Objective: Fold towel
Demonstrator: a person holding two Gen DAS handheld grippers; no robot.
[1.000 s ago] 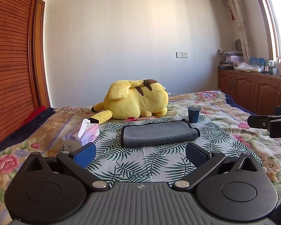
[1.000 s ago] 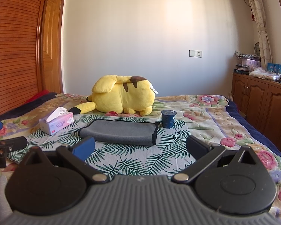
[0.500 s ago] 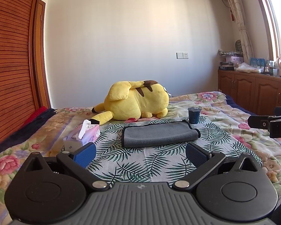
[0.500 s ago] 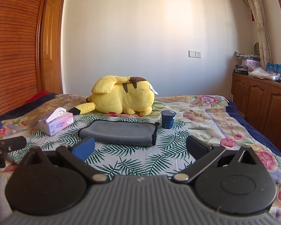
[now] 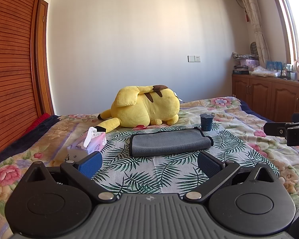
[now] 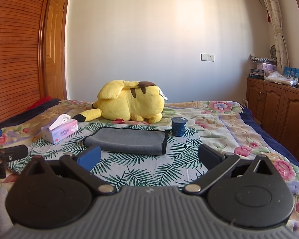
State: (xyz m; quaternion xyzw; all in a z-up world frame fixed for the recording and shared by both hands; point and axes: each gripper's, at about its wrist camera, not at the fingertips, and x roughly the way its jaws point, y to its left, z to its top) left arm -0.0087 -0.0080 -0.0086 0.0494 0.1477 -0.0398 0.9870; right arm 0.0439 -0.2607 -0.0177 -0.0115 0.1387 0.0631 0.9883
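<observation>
I work over the bed (image 5: 249,139), whose floral cover carries a palm-leaf cloth (image 5: 149,171) spread as the folding surface, so everything for the task sits at one level within reach of both tools. The yellow plush toy (image 5: 147,107) lies at the far edge of that cloth, behind the work area and apart from it. The grey towel (image 5: 167,142) lies flat near the middle of the cloth, already doubled over at least once, with a rolled fold on one long side and black-trimmed edges showing at its ends; I judge that placement leaves me room to approach from the near side. The tissue box (image 5: 89,143) stands to the left of the towel, apart from it, and the dark blue cup (image 5: 206,121) stands upright just beyond the towel's far right corner, close enough that a lifted corner could knock it. My left gripper (image 5: 149,164) hangs short of the towel with its jaws spread wide and nothing between the blue pads (image 5: 89,164); my right gripper (image 6: 149,157) is likewise spread and empty, level with the left. How many layers the towel has I cannot tell, since its far edge and underside are hidden. The right tool is cut off at the frame edge in the left wrist view, and the cup's contents cannot be made out.
</observation>
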